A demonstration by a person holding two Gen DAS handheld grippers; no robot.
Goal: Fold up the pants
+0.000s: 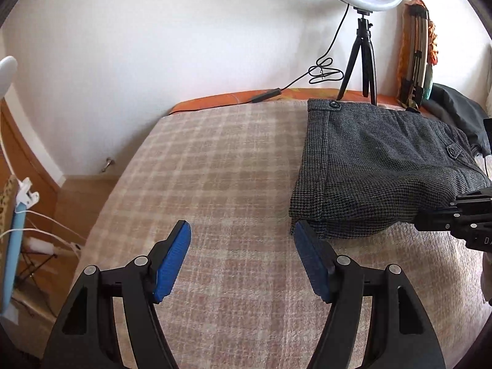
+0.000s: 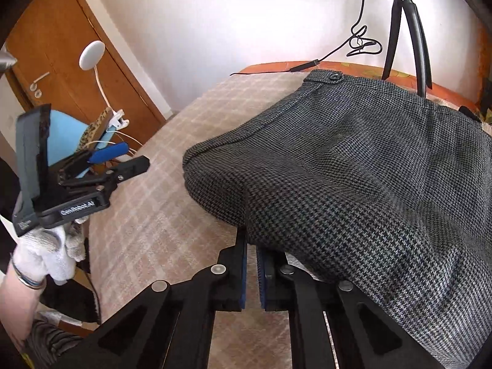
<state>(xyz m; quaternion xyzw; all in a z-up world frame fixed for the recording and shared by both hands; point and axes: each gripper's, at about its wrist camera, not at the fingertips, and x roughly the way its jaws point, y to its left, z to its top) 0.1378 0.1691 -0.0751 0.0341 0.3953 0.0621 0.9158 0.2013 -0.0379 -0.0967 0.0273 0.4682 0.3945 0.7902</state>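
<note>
The grey houndstooth pants (image 1: 378, 166) lie folded on the plaid bed cover (image 1: 215, 169), waistband button toward the wall. My left gripper (image 1: 243, 261) is open and empty over the cover, its right blue pad (image 1: 310, 261) just left of the pants' near corner. It also shows in the right wrist view (image 2: 123, 160), held in a white-gloved hand. My right gripper (image 2: 252, 264) is shut on the near fold of the pants (image 2: 353, 169), and the cloth drapes over its fingertips. Its black body shows at the right edge of the left wrist view (image 1: 467, 218).
A ring light on a black tripod (image 1: 363, 52) stands at the bed's far edge with a cable (image 1: 323, 72). Dark clothing (image 1: 458, 110) lies at the far right. A wooden door (image 2: 77, 61) and a chair with a clip lamp (image 2: 92, 55) stand left of the bed.
</note>
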